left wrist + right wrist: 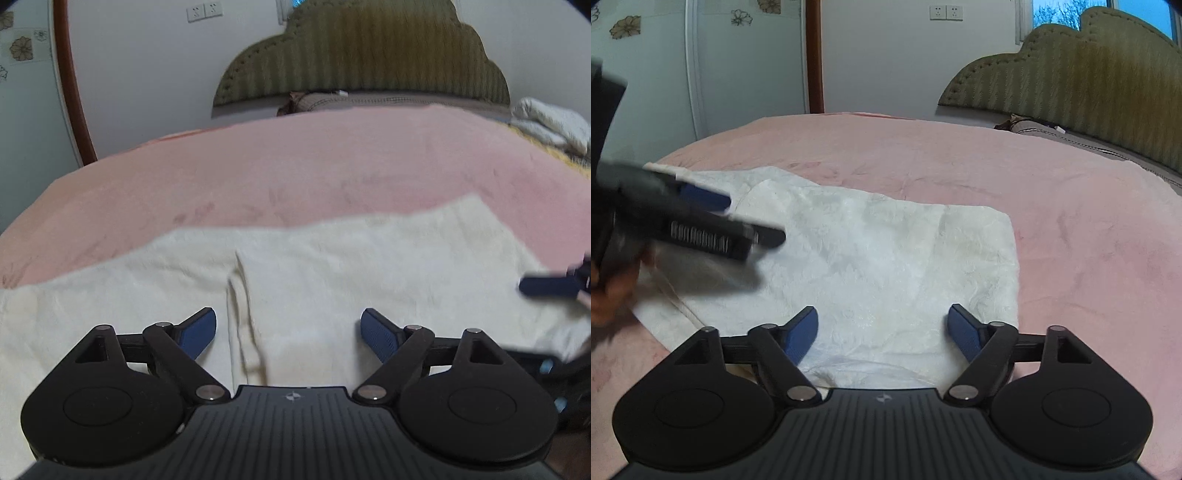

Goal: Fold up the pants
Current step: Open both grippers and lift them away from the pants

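On the pink bed (1052, 206) the white pants (871, 258) lie flat, partly folded, looking soft, light and limp, best pinched at a doubled edge, while the left gripper (288, 332) and right gripper (882, 330) gape empty above them.

Left gripper (288, 334): jaws spread wide, blue pads (197, 330) apart, nothing pinched between them, tilted downward. Right gripper (882, 328): jaws also wide, pads clear, nothing gripped, pitched down likewise. In the right wrist view the left gripper shows at the left edge, blurred, with the person's hand (613, 291) wrapped around its handle. Right gripper's fingertip pokes into the left view at far right.
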`<state>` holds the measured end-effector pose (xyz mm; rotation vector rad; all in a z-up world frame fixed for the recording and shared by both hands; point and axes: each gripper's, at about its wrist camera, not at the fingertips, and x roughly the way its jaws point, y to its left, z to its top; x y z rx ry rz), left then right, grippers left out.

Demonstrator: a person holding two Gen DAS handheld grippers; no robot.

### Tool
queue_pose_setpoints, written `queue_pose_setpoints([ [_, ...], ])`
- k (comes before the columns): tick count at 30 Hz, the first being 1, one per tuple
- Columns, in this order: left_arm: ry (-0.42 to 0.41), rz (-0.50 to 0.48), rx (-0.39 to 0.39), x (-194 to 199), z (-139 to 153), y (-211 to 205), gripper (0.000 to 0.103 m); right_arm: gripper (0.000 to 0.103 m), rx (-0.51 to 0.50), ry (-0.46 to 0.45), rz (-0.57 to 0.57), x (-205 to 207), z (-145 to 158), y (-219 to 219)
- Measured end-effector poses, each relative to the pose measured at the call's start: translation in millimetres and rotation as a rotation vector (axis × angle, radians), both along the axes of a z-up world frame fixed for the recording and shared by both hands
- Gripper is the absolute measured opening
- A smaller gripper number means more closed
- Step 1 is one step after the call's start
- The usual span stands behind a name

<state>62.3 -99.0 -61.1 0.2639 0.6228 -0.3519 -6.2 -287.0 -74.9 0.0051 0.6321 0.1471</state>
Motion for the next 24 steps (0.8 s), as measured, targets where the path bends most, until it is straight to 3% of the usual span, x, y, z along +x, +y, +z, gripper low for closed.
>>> queue_pose_setpoints([
  [4,-0.024,0.043,-0.064,-8.8,-7.9,14.0,0.098,0.103,-0.046,-0.011,-0.023,-1.0,-1.1,10.3],
  [8,0.003,0.043,-0.102,-6.7,-4.5,22.3,0.098,0.103,-0.032,-0.007,-0.033,-0.2,-1.8,7.8],
  [13,-0.015,0.051,-0.099,-17.4,3.3,31.0,0.089,0.103,-0.030,0.004,-0.037,-2.7,1.3,7.6],
  [17,-0.057,0.036,-0.046,-29.4,-2.6,32.8,0.093,0.103,0.081,-0.046,-0.110,-2.3,14.0,1.3],
  [20,-0.066,0.041,-0.040,-32.4,-4.4,32.0,0.095,0.103,0.140,-0.043,-0.061,4.5,19.4,2.9],
  [23,-0.059,0.047,-0.043,-31.3,-4.5,32.3,0.097,0.103,0.025,0.058,-0.004,14.3,6.7,20.7],
  [24,-0.053,0.047,-0.047,-31.2,-4.3,33.0,0.097,0.103,-0.036,0.048,0.015,11.8,1.0,27.7],
])
